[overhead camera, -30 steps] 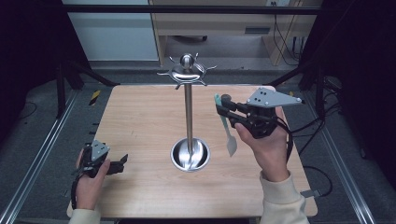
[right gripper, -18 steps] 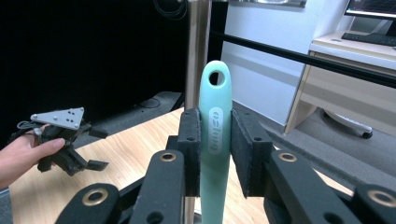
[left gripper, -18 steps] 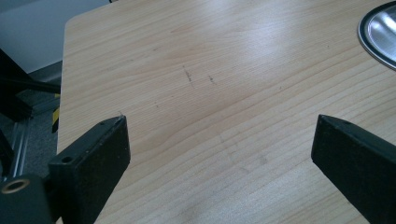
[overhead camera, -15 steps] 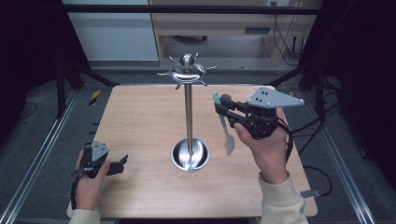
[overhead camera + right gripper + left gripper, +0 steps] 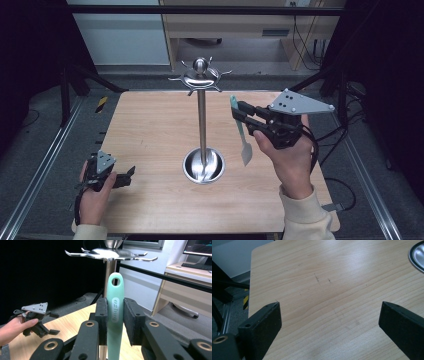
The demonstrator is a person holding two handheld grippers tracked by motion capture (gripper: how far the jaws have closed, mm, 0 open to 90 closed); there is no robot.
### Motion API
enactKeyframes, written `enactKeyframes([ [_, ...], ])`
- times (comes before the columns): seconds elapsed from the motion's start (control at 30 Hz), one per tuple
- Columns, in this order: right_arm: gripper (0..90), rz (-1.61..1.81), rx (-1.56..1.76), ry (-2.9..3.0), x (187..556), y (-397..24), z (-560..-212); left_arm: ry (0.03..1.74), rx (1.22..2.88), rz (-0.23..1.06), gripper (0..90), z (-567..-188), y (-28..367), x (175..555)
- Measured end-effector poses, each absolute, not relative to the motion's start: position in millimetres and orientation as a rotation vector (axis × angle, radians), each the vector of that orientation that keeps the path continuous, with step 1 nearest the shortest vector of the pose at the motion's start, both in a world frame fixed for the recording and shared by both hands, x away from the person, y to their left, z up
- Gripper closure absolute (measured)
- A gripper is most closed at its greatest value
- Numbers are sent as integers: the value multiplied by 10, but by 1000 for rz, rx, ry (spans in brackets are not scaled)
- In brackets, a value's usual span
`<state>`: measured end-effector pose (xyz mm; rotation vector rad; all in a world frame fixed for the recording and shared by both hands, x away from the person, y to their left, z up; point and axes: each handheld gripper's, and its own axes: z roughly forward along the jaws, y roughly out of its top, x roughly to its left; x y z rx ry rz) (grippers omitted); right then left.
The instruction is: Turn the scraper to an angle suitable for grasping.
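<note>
High view is showing the left gripper (image 5: 125, 176) resting near the front left corner of the wooden table (image 5: 150, 125), held by the person's left hand (image 5: 92, 200). Left gripper view is showing its two black jaws standing wide apart over bare wood, gripping nothing, with the rim of the round base (image 5: 417, 255) peeking in at the upper right. Toward the middle of the table, a steel utensil stand (image 5: 201, 115) is rising from that round base, and its hooked crown (image 5: 200, 77) is spreading out at the top. Just right of the pole, a mint-green utensil (image 5: 240, 130) is hanging upright, handle up and pale flat blade down, well above the tabletop. The right gripper (image 5: 241, 116) is clamping it by the handle, raised over the right half of the table in the person's right hand (image 5: 290, 155). Right gripper view is showing the jaws pressing closed on both sides of the green handle (image 5: 115, 312), whose hanging hole is sitting just below the stand's hooks (image 5: 110, 253).
</note>
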<state>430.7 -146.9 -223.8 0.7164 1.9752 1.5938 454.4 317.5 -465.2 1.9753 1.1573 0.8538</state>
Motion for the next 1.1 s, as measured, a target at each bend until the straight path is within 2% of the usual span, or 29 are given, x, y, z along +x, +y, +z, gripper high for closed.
enactKeyframes([
  [1.1,743,1584,700,1987,4352,-1288,-2059,1156,1976,847,43,-4658,3166,4541],
])
